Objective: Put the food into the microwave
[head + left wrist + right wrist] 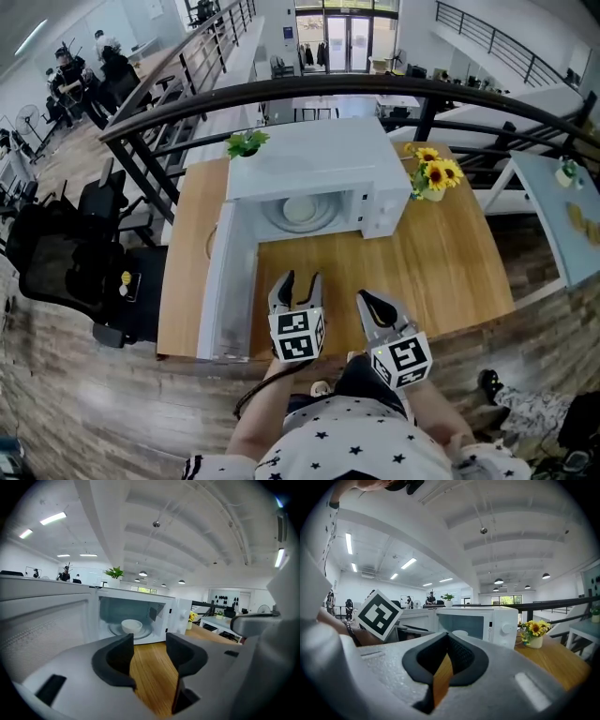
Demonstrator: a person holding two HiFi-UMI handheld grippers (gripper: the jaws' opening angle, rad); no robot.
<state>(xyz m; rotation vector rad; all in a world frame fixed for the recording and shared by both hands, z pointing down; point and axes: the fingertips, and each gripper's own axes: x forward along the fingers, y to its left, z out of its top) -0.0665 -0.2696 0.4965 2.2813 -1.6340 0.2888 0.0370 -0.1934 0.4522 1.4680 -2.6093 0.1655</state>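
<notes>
Wooden table [441, 262]: the microwave [309, 169] is carried at the far edge, so bare board is left in front of it for the tongs to work over.
Microwave door [225, 281]: it is swung fully out toward the near-left, so the cavity is laid open to a straight reach from the front.
Task's thing: a white bowl [302, 210] is seen seated on the turntable inside the cavity. Its contents cannot be made out. It is judged to be the food, already delivered.
Why centred: the bowl is set in the middle of the turntable, presumably so that it can turn freely.
Left tongs [300, 281]: the jaws are held partly spread. In the left gripper view [150, 644] only bare tabletop is seen in the gap, so nothing is pinched.
Right tongs [370, 298]: the pads are pressed together at the tips [446, 641] and nothing is held.
Bowl relative to tongs: it lies at 12 o'clock of the left tongs and at about 11 o'clock of the right tongs. It is well apart from both and touched by neither.
Tongs relative to each other: they are held side by side near the table's front edge, both pointed at the cavity.
Surroundings: sunflowers [436, 173] are stood at 2 o'clock of the tongs, and a potted plant [246, 142] is set on the oven top at 11 o'clock, both clear of the reach.
Stage, as judged: placement is done and the door is not yet shut.
</notes>
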